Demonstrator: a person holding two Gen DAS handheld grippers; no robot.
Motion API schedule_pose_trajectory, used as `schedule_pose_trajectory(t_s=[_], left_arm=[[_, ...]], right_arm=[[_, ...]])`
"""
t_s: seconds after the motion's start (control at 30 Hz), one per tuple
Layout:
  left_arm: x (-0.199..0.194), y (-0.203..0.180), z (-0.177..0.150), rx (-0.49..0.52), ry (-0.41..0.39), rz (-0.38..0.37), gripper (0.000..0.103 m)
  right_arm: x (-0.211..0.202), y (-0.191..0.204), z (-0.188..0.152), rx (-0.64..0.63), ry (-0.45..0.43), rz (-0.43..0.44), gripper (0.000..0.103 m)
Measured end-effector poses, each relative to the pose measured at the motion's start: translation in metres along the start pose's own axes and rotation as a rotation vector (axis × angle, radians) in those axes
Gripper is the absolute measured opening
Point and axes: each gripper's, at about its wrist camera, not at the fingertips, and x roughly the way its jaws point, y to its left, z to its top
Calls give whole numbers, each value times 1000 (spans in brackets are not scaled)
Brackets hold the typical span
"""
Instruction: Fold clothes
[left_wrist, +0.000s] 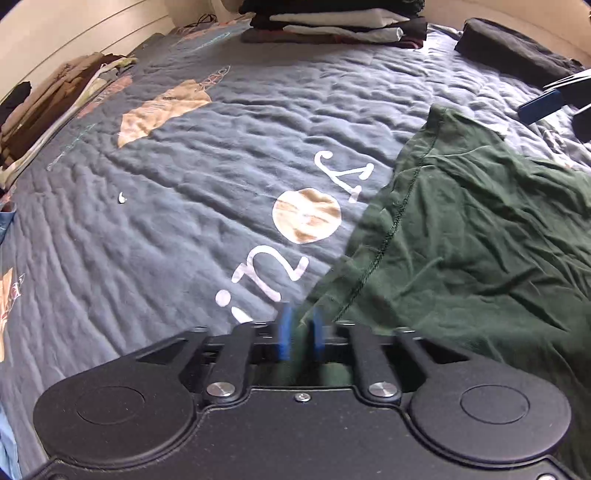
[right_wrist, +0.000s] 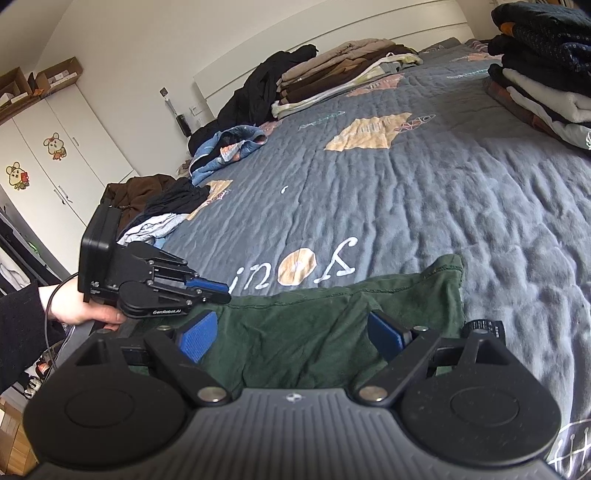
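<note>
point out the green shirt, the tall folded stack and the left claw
green shirt (left_wrist: 480, 236), left wrist view, its wrinkled middle
folded stack (right_wrist: 543, 85), right wrist view, its layered side
left claw (right_wrist: 216, 291), right wrist view, between its blue tips

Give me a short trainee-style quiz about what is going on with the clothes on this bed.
1. True or false: the right hand-held gripper has its jaws spread wide.
2. Which colour is the garment in front of it? A red, B dark green, C white.
3. Fill in: the garment lies on a grey-blue ____.

Key: 1 true. 2 B. 3 quilt.
</note>
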Motion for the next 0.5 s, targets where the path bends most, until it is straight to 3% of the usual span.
schedule_pose_trajectory(t_s=[0.03,0.1,0.23,0.5], left_arm=[[-7,2,-2,-8,-8,-2,49],[-27,13,-9,-45,-43,-13,61],[-50,39,-31,-110,-26,-12,61],[-26,43,-73,-88,103,-17,60]], right_arm=[[0,0,0,0,2,-4,88],[0,0,0,0,2,-3,88],[0,2,0,-2,-2,3,88],[5,7,-1,-22,15,-5,88]])
